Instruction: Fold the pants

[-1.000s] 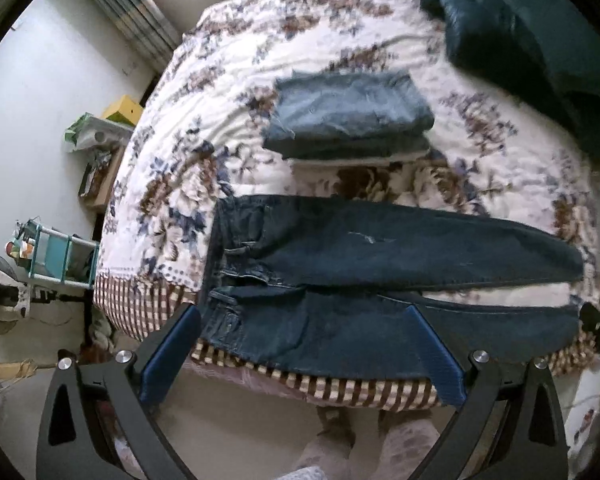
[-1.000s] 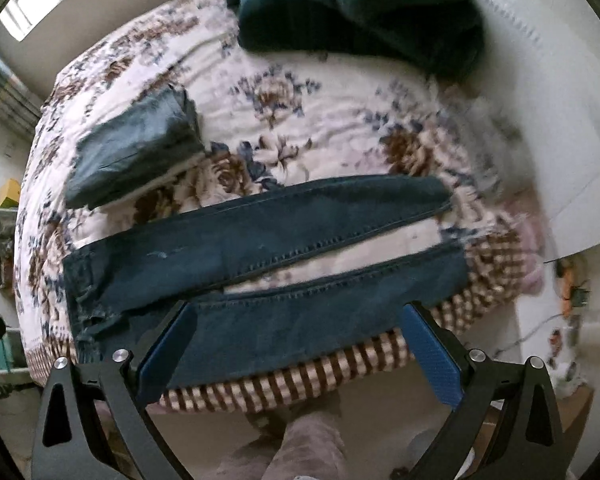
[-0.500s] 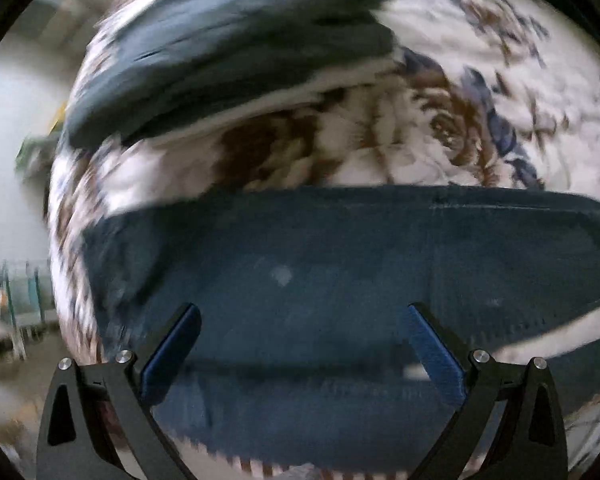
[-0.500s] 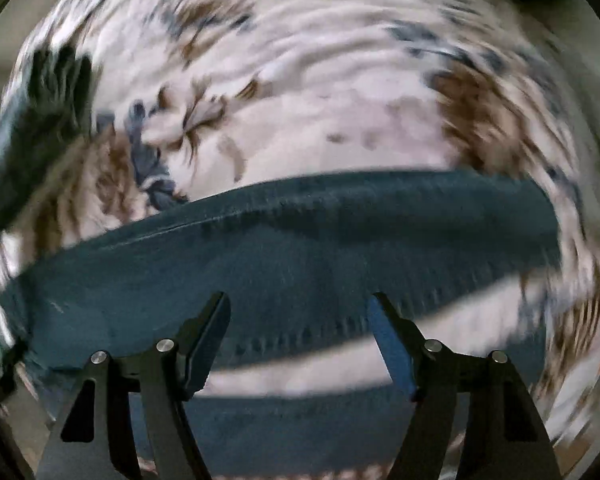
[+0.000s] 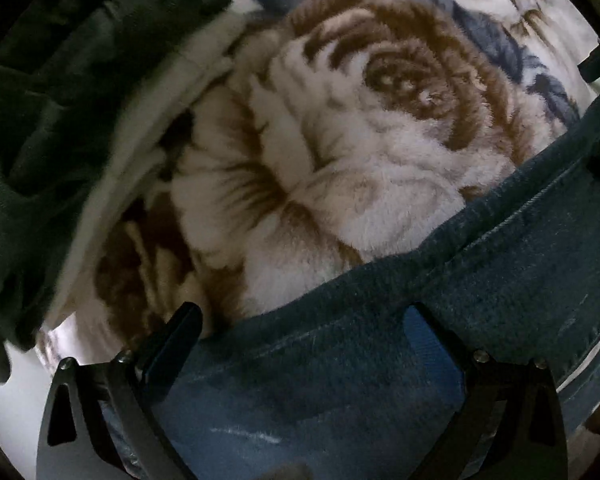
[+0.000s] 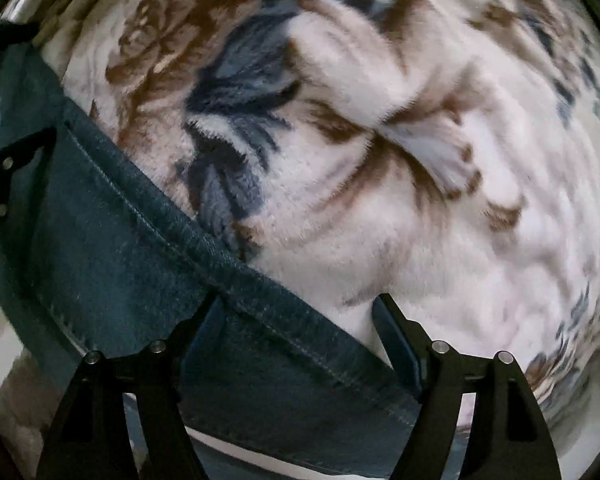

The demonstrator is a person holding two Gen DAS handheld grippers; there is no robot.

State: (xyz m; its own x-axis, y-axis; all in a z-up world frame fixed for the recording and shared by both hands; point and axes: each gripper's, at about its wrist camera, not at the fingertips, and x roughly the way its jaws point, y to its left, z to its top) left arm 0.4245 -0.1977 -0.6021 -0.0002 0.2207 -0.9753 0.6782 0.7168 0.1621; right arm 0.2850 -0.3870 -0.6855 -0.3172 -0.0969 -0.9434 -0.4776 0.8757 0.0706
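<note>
Dark blue jeans (image 5: 480, 280) lie flat on a floral fleece blanket (image 5: 340, 160). In the left wrist view my left gripper (image 5: 304, 320) is open, low over the jeans' far edge, its fingers straddling the denim. In the right wrist view the jeans (image 6: 120, 240) run diagonally. My right gripper (image 6: 300, 312) is open, close over the far seam edge of the leg, left finger on denim, right finger (image 6: 396, 340) over the blanket (image 6: 420, 160). The left gripper's black frame (image 6: 0, 184) shows at the left edge.
A stack of folded dark clothes (image 5: 52, 120) with a white layer beneath it lies close at the upper left of the left wrist view. The right gripper's dark frame (image 5: 596, 60) shows at the right edge of that view.
Both grippers dropped from high above the bed down to the far edge of the upper jeans leg. Both jaws have narrowed somewhat but stay open.
</note>
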